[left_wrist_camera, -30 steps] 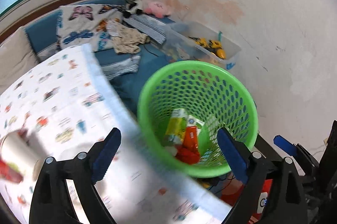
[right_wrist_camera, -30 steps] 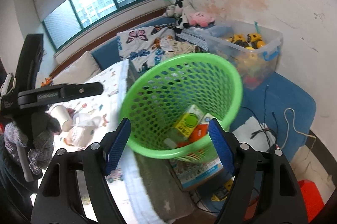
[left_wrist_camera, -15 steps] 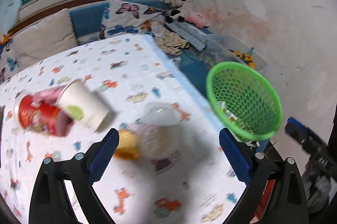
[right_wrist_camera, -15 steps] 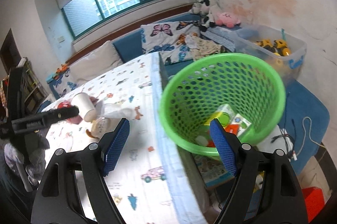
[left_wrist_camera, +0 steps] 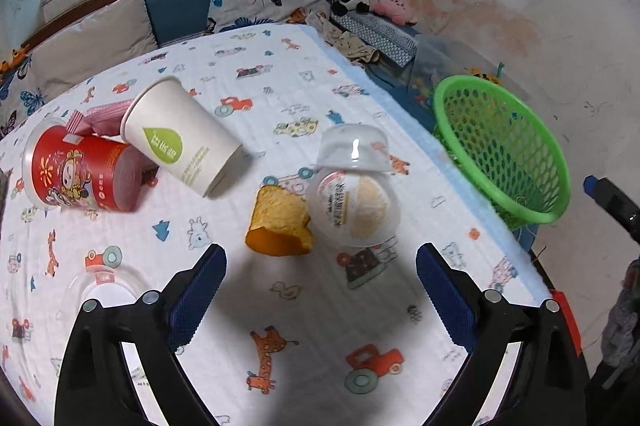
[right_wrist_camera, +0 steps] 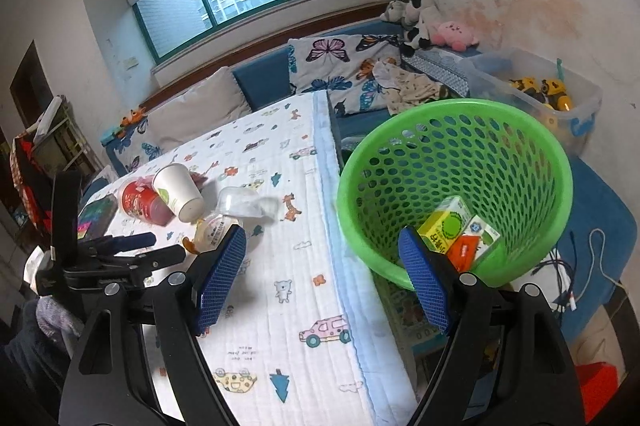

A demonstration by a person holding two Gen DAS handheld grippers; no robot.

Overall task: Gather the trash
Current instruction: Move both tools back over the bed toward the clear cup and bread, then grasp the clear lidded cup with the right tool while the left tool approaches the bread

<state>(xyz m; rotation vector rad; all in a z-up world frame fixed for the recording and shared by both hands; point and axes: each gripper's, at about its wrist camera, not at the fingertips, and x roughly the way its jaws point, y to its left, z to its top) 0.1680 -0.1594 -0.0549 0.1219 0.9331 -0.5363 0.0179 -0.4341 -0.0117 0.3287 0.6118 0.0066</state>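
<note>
The trash lies in a loose cluster on the bench [left_wrist_camera: 360, 306], which carries a white cloth printed with cartoon vehicles and animals. In the left wrist view the orange-crusted piece of bread [left_wrist_camera: 280, 222] sits at the centre, touching a clear plastic cup with a printed lid [left_wrist_camera: 354, 203] at its 3 o'clock; a second clear cup [left_wrist_camera: 354, 147], upside down, is just beyond that at 12 o'clock. At 10 o'clock from the bread a white paper cup [left_wrist_camera: 180, 137] lies on its side, leaning against a red printed tub [left_wrist_camera: 76, 169], with a pink wrapper [left_wrist_camera: 104, 113] behind them.

The green mesh basket [right_wrist_camera: 456, 185] hangs off the bench edge at 3 o'clock, well apart from the cluster, already holding a yellow-green carton [right_wrist_camera: 446, 226] and other packets.

The left hand-held gripper [left_wrist_camera: 320, 290] hovers with its jaws apart and empty, just short of the bread and lidded cup. The right hand-held gripper [right_wrist_camera: 320, 278] is also spread with nothing between the pads, aimed between bench and basket.

The step in hand appears to be reaching for the next piece. The next move probably calls for lowering the left jaws around the bread or lidded cup, closing gently, then carrying it toward 3 o'clock over the basket rim.
</note>
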